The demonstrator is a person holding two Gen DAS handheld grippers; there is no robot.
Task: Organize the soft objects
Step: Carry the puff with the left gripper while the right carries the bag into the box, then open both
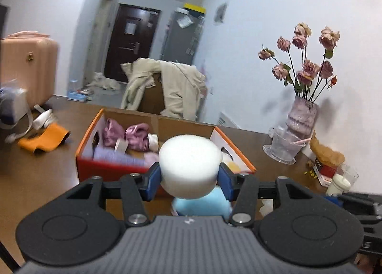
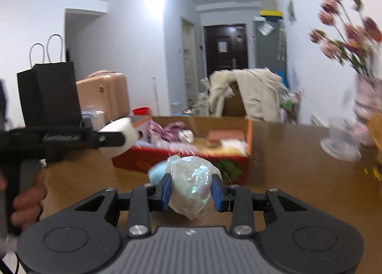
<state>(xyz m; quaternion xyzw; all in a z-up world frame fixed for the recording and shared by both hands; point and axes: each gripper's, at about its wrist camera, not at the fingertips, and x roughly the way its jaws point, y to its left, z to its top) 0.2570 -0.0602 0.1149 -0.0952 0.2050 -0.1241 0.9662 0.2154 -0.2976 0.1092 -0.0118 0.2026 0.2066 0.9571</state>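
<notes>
The left gripper [image 1: 189, 181] pinches a white foam cylinder [image 1: 189, 166], axis tilted upward, while the right gripper [image 2: 191, 189] pinches an iridescent pouch [image 2: 191, 188] before the orange cardboard box [image 1: 114, 170] holding purple satin pouches [image 1: 126, 134].

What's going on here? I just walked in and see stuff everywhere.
A person is sorting soft items into the orange cardboard box on the brown wooden table, using two handheld grippers. The left gripper is shut on a round white foam sponge, held just short of the box. The right gripper is shut on a crumpled iridescent plastic-wrapped bundle. Pink and purple fabric pieces already lie inside the box.
</notes>
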